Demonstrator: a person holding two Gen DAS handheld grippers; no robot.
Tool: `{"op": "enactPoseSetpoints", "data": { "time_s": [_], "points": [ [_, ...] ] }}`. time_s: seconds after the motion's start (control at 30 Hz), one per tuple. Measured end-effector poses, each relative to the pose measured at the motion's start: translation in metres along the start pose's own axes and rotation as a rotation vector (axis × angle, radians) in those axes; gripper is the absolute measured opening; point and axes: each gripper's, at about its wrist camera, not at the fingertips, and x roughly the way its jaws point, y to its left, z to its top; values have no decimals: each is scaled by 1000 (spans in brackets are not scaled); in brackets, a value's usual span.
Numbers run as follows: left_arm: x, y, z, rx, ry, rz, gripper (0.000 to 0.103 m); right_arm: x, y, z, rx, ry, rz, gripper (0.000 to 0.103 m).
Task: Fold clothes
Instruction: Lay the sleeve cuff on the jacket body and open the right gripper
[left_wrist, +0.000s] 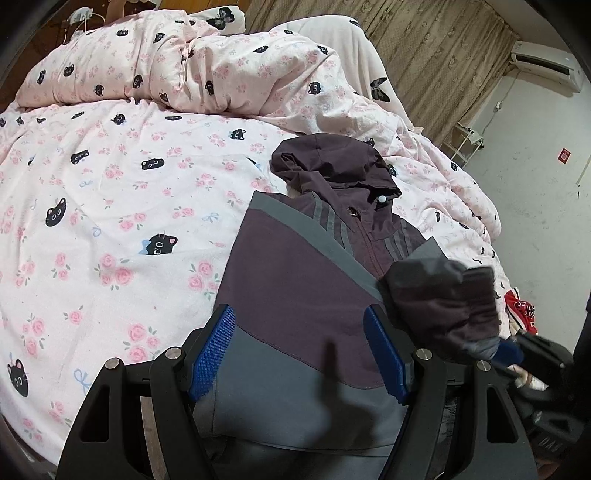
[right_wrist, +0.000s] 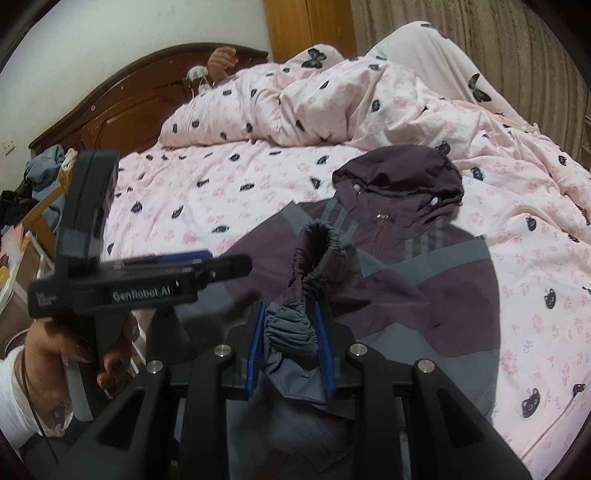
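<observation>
A purple and grey hooded jacket lies front up on the pink bed sheet, its hood pointing toward the heaped quilt. My left gripper hovers open over the jacket's lower left part, with only flat fabric under its blue pads. My right gripper is shut on the elastic sleeve cuff, holding the sleeve bunched above the jacket's body. In the left wrist view that lifted sleeve hangs at the right. The right wrist view has the left gripper side-on, held by a hand.
A bunched pink quilt fills the far side of the bed, before a dark wooden headboard. Curtains and an air conditioner line the wall. A red item lies beyond the bed's right edge. Clothes are heaped on a chair.
</observation>
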Motion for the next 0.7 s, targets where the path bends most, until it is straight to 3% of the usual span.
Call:
{"op": "enactPoseSetpoints", "data": {
  "time_s": [0.47,0.7],
  "points": [
    [0,7,0,-19,-7,21,68,20,15,-23,-48,76,62,28],
    [-3,9,2,-31,-19,24,68,16,32,-35,-106,79,110,35]
  ]
}}
